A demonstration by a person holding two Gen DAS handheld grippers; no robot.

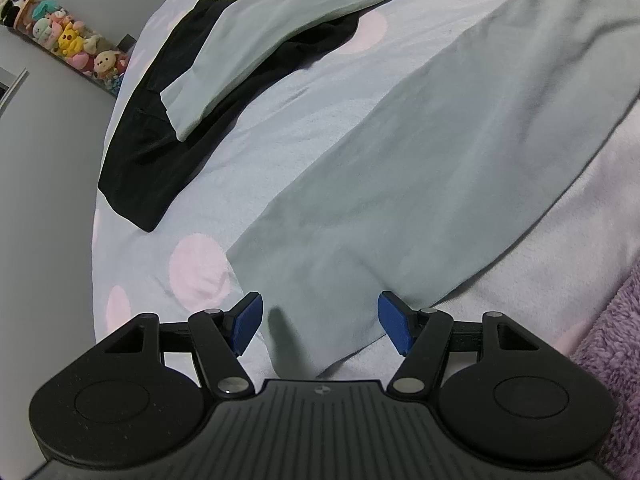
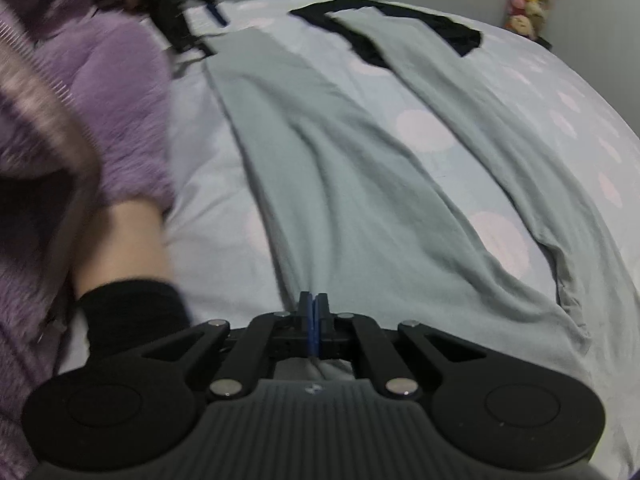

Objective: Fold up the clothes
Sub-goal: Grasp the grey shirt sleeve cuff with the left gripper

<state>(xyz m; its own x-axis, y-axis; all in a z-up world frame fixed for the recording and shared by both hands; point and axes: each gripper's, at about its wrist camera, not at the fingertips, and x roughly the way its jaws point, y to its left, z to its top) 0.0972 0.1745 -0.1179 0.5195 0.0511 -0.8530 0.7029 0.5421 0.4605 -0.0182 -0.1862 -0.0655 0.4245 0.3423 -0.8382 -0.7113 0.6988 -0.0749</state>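
The right gripper [image 2: 313, 304] was clamped tight, blue pads pressed together with hardly a sliver between them, and the grey fabric of the pants [image 2: 340, 168] bunched right at the tips and ran under the frame, so it looked pinched on the waist end, though the exact bite was hidden by the fingers. Over on the left, the left gripper [image 1: 320, 322] stood wide apart, both blue pads clear, nothing between them; a leg hem of the pants [image 1: 400, 184] lay just beyond the tips, with a dark shadow falling on the cloth between the fingers. The pants lay spread flat on the bedsheet [image 1: 280, 120], pale blue with pink dots, legs splayed apart. The right view alone showed both legs fanning away toward 12 and 1 o'clock, and the left gripper [image 2: 188, 12] itself up at 11 o'clock, blurred, near the far hem. It also caught a furry purple sleeve [image 2: 100, 92] filling the 9 o'clock side and a black cuff [image 2: 132, 312] at 8 o'clock, blocking the sheet there. The left view alone showed the other leg draped across a black garment [image 1: 148, 152] at 10 o'clock, its end resting on top. A row of plush toys [image 1: 68, 36] sat far off at 10 o'clock against the wall, and a purple fleece edge [image 1: 612, 360] crowded 4 o'clock.
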